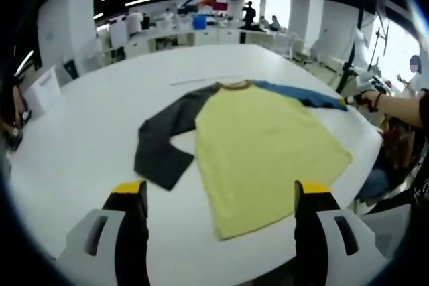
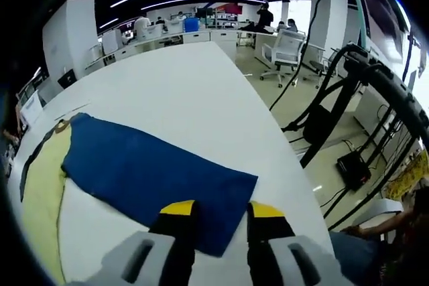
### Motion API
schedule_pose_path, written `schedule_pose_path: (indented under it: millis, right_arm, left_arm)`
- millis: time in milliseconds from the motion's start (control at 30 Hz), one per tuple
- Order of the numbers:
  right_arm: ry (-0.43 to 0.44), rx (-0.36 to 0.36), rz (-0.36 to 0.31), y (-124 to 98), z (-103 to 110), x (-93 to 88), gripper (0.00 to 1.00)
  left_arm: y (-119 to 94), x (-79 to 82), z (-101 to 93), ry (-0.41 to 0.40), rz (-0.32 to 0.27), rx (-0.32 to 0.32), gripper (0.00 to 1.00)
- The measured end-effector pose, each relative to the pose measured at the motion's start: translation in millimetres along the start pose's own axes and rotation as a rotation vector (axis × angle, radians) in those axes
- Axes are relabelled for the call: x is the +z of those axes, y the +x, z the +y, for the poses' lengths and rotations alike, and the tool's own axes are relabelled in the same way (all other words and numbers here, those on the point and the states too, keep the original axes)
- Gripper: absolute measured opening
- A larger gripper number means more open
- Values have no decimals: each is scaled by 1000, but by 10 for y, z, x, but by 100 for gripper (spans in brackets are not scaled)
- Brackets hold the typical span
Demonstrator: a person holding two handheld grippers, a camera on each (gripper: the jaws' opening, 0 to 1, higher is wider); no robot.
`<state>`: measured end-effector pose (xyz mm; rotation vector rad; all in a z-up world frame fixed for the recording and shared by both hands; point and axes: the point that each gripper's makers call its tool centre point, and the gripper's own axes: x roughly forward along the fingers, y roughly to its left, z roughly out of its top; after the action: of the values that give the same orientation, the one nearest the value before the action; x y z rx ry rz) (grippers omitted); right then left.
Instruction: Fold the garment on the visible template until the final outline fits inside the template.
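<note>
Bright strip lights run over an open-plan office where a large white table [image 1: 80,138] carries a long-sleeved shirt with a yellow body [image 1: 261,145], laid flat with its brown collar [image 1: 234,86] pointing away from the left gripper view. Its dark grey sleeve [image 1: 164,142] bends down along one side; its blue sleeve [image 1: 298,94] stretches out straight on the other, reaching the table's far edge. The left gripper [image 1: 221,195] hangs above the near table edge, its yellow-tipped black jaws spread wide and holding nothing, the shirt's hem lying between them in that view. In the right gripper view, the right gripper [image 2: 220,211] sits at the cuff end of the blue sleeve, jaws apart a little over the fabric; whether they touch it cannot be told. Desks, office chairs [image 2: 285,48] and standing people [image 1: 249,13] fill the background, and black cables [image 2: 335,105] trail beside the table.
</note>
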<state>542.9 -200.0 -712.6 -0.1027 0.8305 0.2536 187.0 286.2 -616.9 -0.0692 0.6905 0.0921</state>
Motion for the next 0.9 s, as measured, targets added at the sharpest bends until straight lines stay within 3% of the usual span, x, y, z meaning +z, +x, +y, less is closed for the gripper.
schedule_pose_path:
  millis: [300, 467, 700, 900]
  right_arm:
    - [37, -18, 3, 28, -60, 15, 2]
    - [25, -11, 8, 215, -194, 62, 0]
    - [44, -22, 15, 106, -107, 59, 0]
    - [44, -21, 4, 226, -270, 212, 0]
  left_arm:
    - [-59, 53, 10, 13, -9, 12, 86]
    - [-74, 80, 9, 29, -12, 17, 86]
    - [-95, 91, -2, 20, -14, 11, 87]
    - [-123, 92, 47, 23, -13, 23, 92]
